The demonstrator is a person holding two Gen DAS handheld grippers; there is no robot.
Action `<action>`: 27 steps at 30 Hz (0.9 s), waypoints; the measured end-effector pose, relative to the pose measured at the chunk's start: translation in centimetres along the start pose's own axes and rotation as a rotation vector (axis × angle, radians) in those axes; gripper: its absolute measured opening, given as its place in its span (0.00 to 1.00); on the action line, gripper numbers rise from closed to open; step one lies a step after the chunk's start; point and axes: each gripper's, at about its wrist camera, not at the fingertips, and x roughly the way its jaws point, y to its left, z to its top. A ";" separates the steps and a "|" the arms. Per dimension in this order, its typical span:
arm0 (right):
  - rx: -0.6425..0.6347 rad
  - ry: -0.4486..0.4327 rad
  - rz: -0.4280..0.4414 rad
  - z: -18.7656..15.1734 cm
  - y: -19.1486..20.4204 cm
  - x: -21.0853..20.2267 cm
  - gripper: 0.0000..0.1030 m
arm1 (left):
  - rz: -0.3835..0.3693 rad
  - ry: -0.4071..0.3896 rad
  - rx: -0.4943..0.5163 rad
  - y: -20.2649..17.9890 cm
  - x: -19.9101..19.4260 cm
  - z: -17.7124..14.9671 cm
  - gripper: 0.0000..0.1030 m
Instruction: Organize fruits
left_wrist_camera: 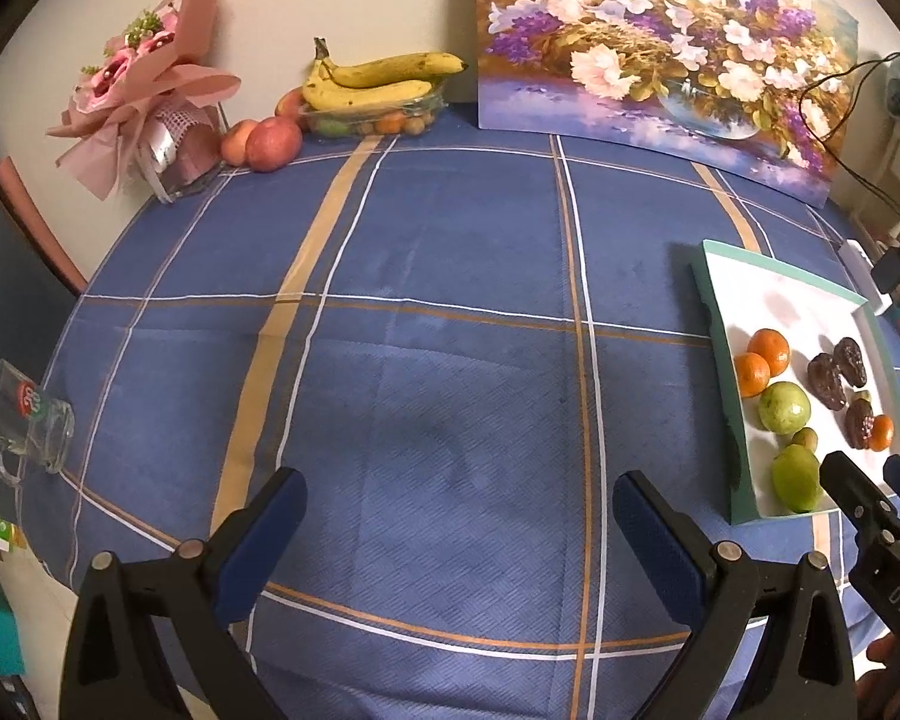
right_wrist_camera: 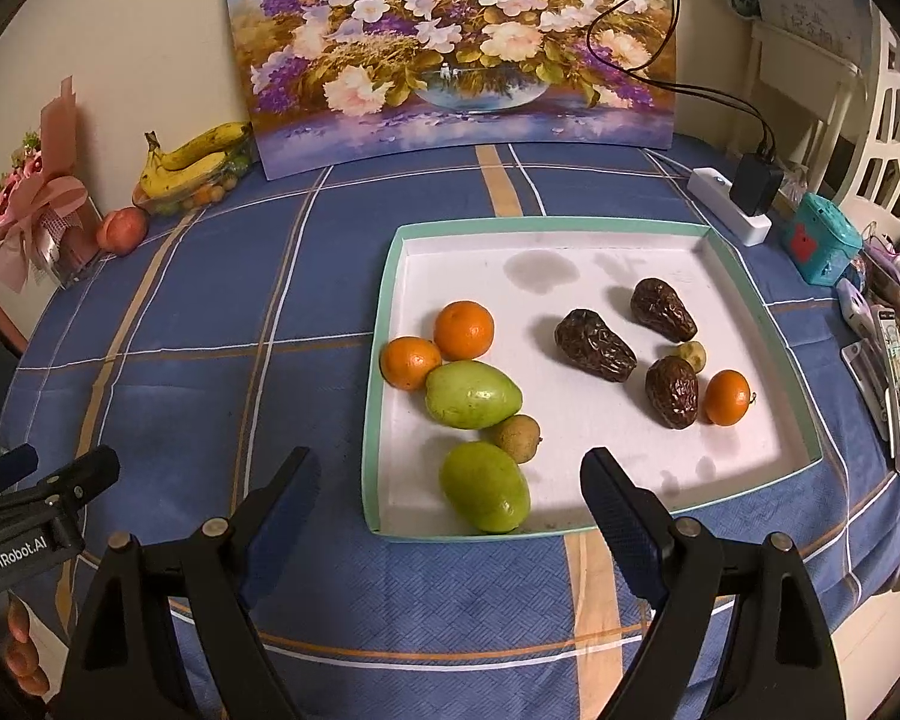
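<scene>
Currently both my tongs, left gripper (left_wrist_camera: 459,531) and right gripper (right_wrist_camera: 450,507), hang released over the cloth, holding nothing; oranges (right_wrist_camera: 463,330), green fruits (right_wrist_camera: 471,394) and dark wrinkled fruits (right_wrist_camera: 595,345) lie half-grouped in the tray (right_wrist_camera: 384,324), one orange (right_wrist_camera: 727,398) stray far right, sorting unfinished.

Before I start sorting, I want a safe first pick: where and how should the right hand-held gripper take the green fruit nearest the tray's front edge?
Grip the green fruit across its narrower middle, coming from above and the front. It lies on its side, long axis slanting, close to the tray front wall. The right hand-held gripper, open, already straddles it.
</scene>
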 end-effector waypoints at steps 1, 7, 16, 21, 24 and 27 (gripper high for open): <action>0.000 -0.001 0.000 0.0 0.0 0.0 0.86 | -0.001 0.003 -0.003 0.1 0.0 0.0 1.00; -0.002 -0.001 0.002 0.0 0.1 0.0 0.86 | -0.002 0.011 -0.007 0.2 0.1 0.0 1.00; 0.002 0.001 0.001 -0.1 0.1 0.0 0.86 | -0.001 0.010 -0.003 0.2 0.1 0.0 1.00; 0.001 0.002 0.001 0.0 0.1 0.0 0.86 | 0.002 0.013 -0.006 0.2 0.1 0.1 1.00; 0.001 0.002 0.001 0.0 0.0 0.0 0.86 | 0.001 0.012 -0.007 0.3 0.1 0.1 1.00; 0.000 0.003 0.001 0.0 0.0 0.0 0.86 | -0.002 0.010 -0.005 0.2 0.1 0.1 1.00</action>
